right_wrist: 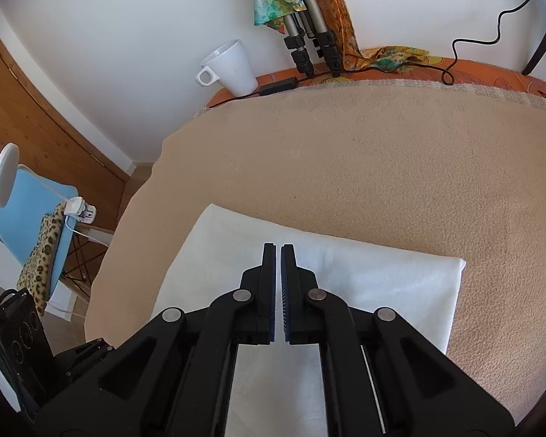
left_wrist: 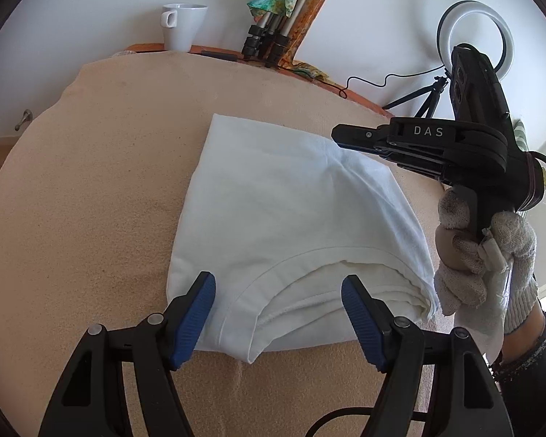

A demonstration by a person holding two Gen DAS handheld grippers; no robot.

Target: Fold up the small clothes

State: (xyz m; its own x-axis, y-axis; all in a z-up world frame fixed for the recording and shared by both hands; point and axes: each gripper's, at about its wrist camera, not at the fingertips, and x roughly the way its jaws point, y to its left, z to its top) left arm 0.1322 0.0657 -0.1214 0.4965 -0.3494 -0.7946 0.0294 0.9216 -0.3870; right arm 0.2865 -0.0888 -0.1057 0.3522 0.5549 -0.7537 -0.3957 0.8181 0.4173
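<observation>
We take the white mug (left_wrist: 183, 25) at the far edge as our landmark. The white T-shirt (left_wrist: 291, 218) lies on the beige blanket (left_wrist: 91, 182) that covers the table, well on the near side of the mug and a little to its right. We see it already folded into a narrow, stacked rectangle: the sides are turned in, several layers show at the right edge, and the ribbed collar faces us at the near end. We judge the lengthwise folds done; what seems left is a crosswise fold, near end toward far end or the reverse, and perhaps a smoothing, since a soft ridge runs diagonally across the top layer.

Our left gripper (left_wrist: 278, 313) hangs over the collar end with its blue pads spread wide on either side of the neckline; we see no cloth pinched between them. Our right gripper (right_wrist: 277, 255) has its jaws pressed together with nothing between them, and it hovers above the far part of the shirt, on the side toward the mug, in a gloved hand (left_wrist: 491, 266).

As for containers, the mug is the only one we can find. It stands upright on the orange strip beyond the blanket, and from these angles we cannot see whether anything is in it.
</observation>
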